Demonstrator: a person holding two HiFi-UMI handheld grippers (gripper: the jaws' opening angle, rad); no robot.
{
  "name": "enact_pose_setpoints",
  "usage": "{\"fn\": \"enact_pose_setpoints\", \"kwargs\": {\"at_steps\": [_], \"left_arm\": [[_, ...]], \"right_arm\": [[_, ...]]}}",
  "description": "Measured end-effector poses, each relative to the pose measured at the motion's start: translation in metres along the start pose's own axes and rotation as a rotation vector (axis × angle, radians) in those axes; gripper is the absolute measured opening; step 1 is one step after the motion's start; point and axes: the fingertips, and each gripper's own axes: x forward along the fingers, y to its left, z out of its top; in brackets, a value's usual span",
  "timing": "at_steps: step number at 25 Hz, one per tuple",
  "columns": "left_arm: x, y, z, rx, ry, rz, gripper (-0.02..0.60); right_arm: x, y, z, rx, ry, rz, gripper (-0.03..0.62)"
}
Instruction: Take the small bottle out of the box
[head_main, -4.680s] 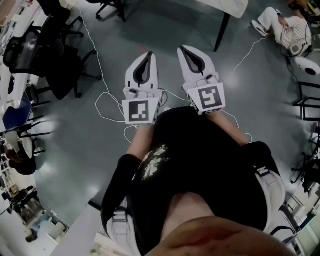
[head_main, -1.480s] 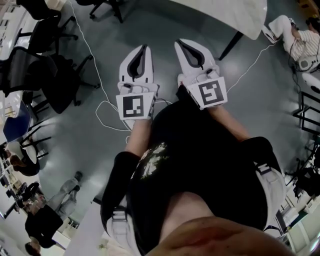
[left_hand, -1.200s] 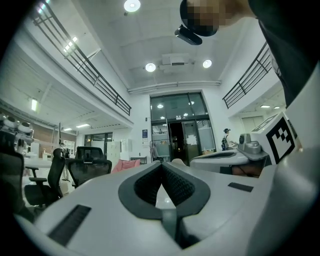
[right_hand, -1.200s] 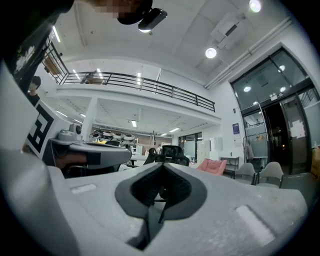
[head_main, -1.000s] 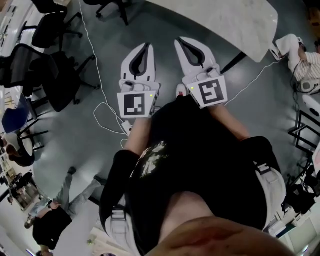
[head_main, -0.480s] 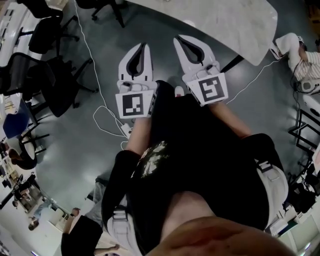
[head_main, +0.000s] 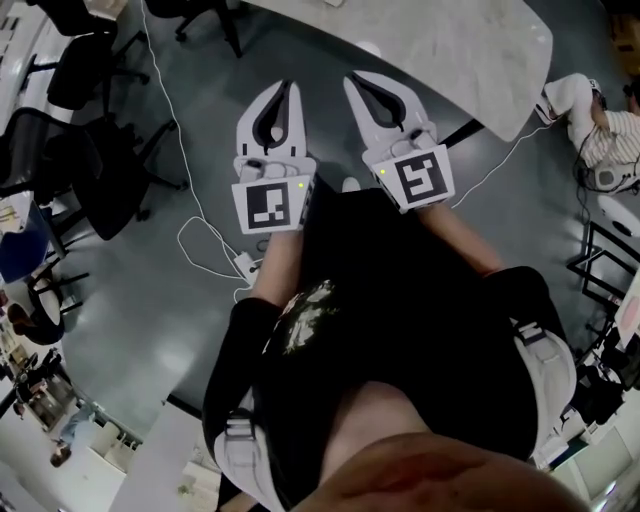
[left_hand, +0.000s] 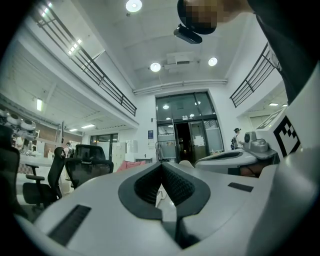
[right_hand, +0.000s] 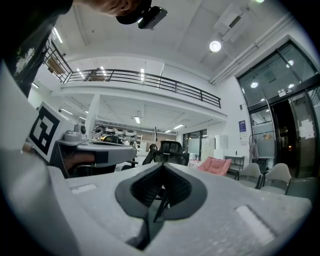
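Observation:
No small bottle and no box shows in any view. In the head view my left gripper (head_main: 289, 86) and my right gripper (head_main: 350, 79) are held side by side at waist height, pointing level over the grey floor. Both have their jaws closed tip to tip with nothing between them. The left gripper view shows my left gripper (left_hand: 161, 164) shut against a glass entrance in the distance. The right gripper view shows my right gripper (right_hand: 162, 165) shut, facing an office chair (right_hand: 167, 150).
A white table (head_main: 470, 50) stands just beyond the gripper tips at the upper right. Black office chairs (head_main: 90, 150) line the left side. A white cable (head_main: 190, 225) snakes over the floor. A seated person (head_main: 600, 120) is at the far right.
The white table has come closer and fills more of the upper right of the head view. Both grippers have kept their shut pose side by side. The chairs have shifted left.

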Motion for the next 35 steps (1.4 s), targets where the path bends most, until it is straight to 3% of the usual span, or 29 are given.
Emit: {"fn": "enact_pose_setpoints", "kwargs": {"at_steps": [17, 35], "left_arm": [[0.077, 0.057, -0.014, 0.020, 0.028, -0.077, 0.012], [0.157, 0.108, 0.018, 0.024, -0.003, -0.221, 0.012]], "right_arm": [[0.084, -0.039, -0.013, 0.019, 0.023, -0.076, -0.005], [0.167, -0.078, 0.013, 0.028, 0.027, -0.194, -0.005]]}}
